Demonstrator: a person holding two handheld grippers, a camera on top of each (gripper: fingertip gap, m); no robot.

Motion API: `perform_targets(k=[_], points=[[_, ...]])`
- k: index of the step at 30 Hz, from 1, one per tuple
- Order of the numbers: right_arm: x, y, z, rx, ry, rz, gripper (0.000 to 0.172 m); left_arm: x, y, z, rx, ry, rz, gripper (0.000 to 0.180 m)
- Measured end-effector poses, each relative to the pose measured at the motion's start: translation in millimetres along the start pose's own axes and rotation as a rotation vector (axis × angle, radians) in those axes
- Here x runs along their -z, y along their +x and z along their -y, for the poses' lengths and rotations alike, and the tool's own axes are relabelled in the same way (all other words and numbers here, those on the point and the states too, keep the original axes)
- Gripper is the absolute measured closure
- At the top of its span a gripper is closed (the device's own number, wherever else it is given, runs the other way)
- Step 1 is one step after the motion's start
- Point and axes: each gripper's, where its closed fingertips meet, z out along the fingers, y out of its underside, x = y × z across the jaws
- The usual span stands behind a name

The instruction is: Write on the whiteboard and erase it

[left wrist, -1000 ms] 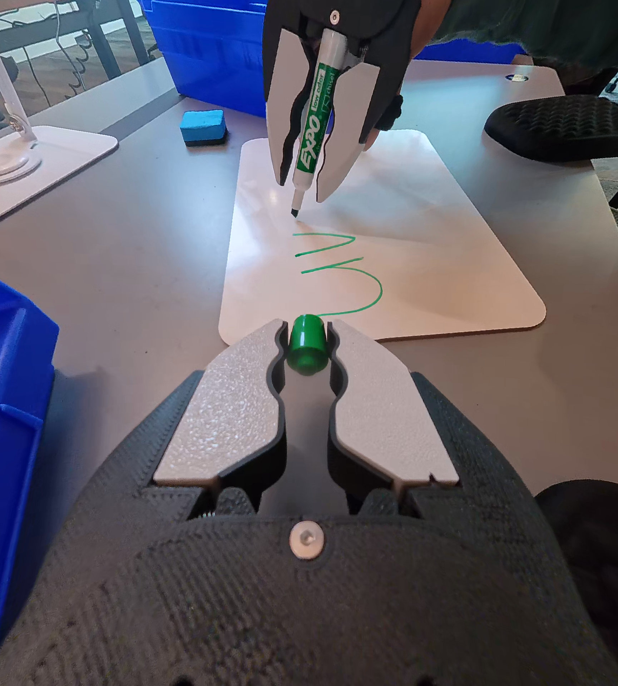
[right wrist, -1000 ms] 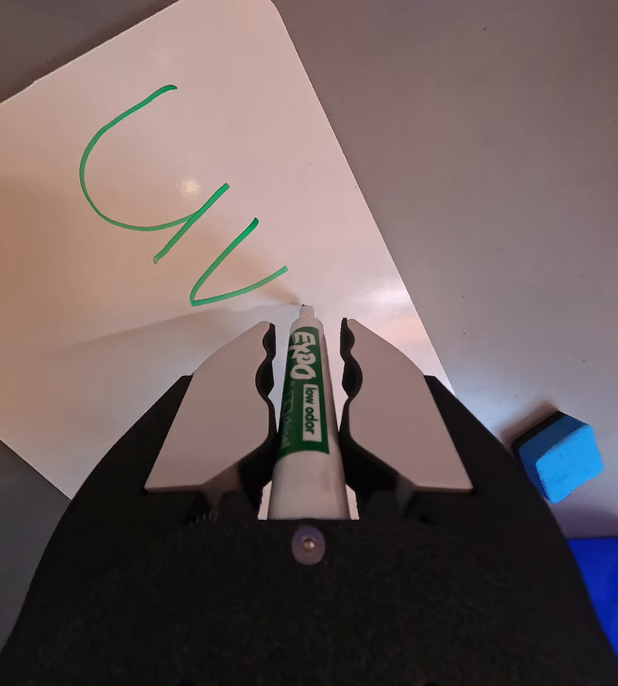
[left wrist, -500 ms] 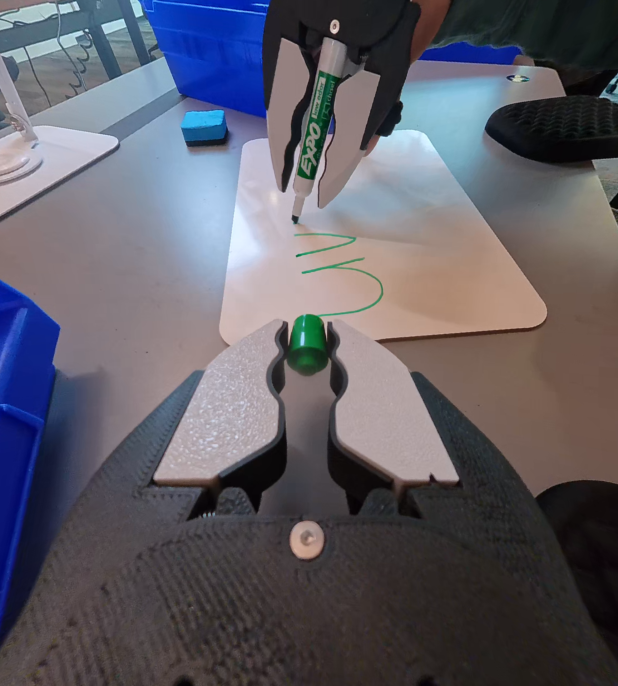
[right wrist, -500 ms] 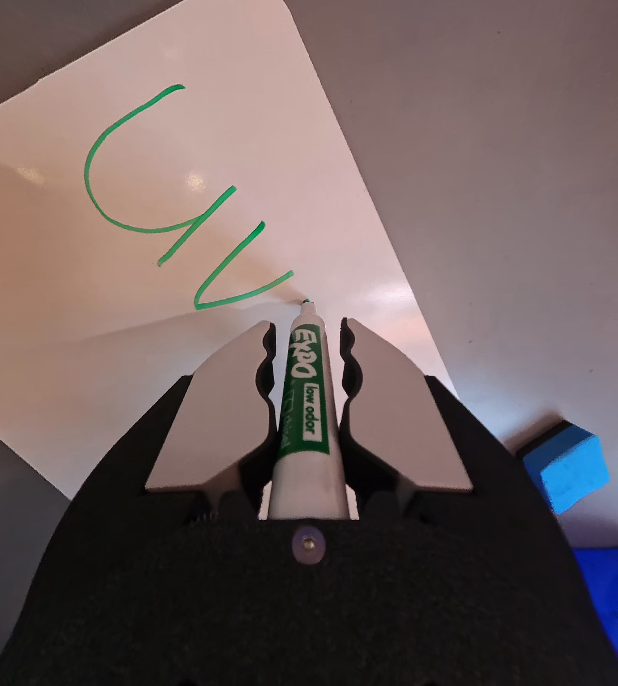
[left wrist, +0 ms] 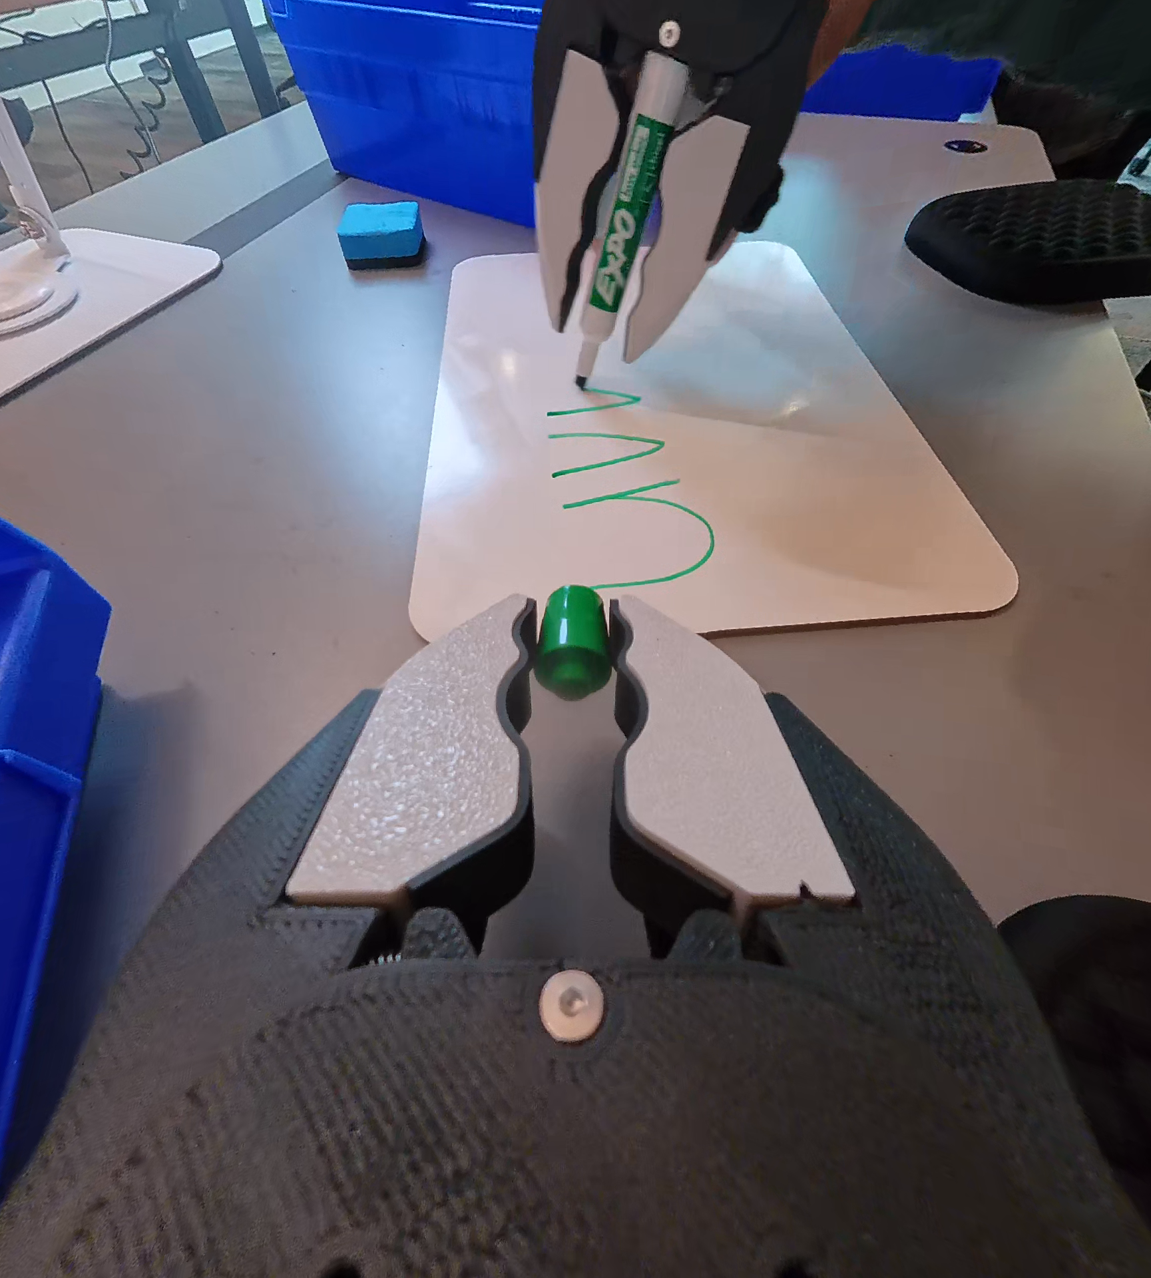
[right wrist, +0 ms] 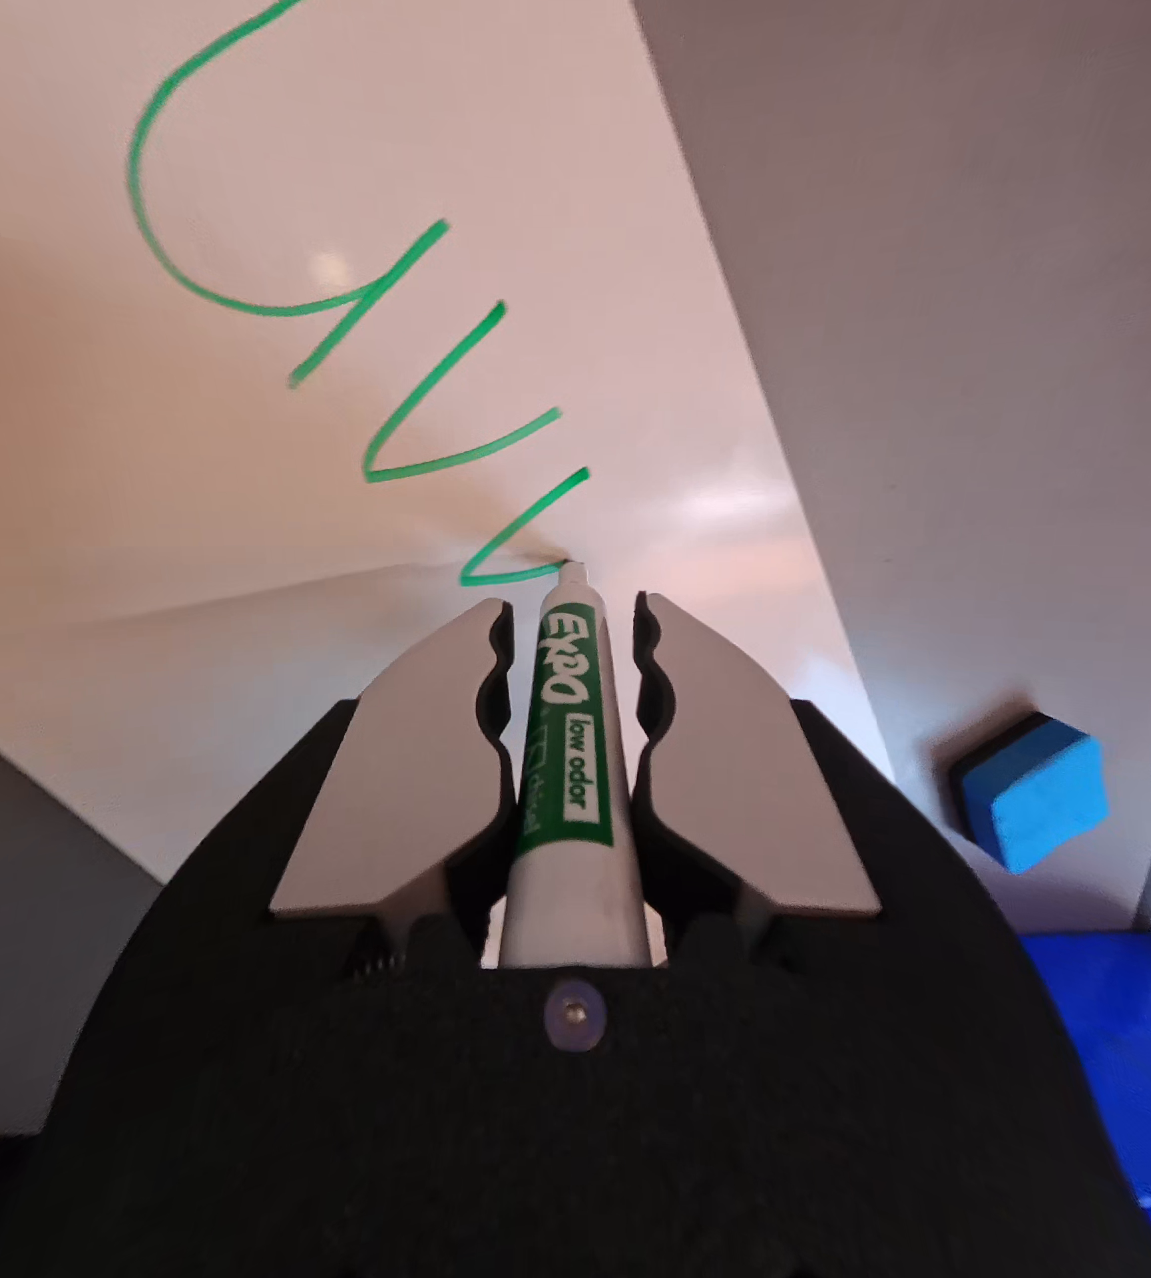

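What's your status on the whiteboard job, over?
Right gripper clamps green marker, tip on whiteboard, green strokes down. Left gripper grips green cap. Blue eraser unused beside board. Nothing in the way.

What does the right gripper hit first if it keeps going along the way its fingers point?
The whiteboard. The right gripper points down at it, and the green marker it grips already has its tip at the board, so the marker would jam first, then probably the fingertips.

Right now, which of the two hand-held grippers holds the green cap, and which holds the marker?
The left hand-held gripper grips the short green cap. The right hand-held gripper holds the long marker, tip on the whiteboard.
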Motion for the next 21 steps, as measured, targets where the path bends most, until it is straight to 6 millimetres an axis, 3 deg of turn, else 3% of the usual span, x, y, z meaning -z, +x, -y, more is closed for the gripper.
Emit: perform_targets(k=[5, 12, 15, 21], points=[[-4.8, 15.8, 2.8, -0.023, 0.007, 0.000, 0.136, 0.0, 0.0, 0.0, 0.001, 0.000, -0.001, 0.161], [9.3, -16.4, -22.6, -0.008, -0.049, 0.031, 0.137, -0.2, -0.1, 0.0, 0.004, -0.001, -0.003, 0.161], [12.0, -19.1, -29.6, -0.004, -0.068, 0.034, 0.136, -0.5, 0.1, 0.2, 0.010, 0.000, -0.006, 0.161], [-0.6, 20.2, -17.2, -0.022, -0.043, -0.022, 0.137, 0.3, -1.0, 0.0, 0.015, 0.002, 0.002, 0.161]])
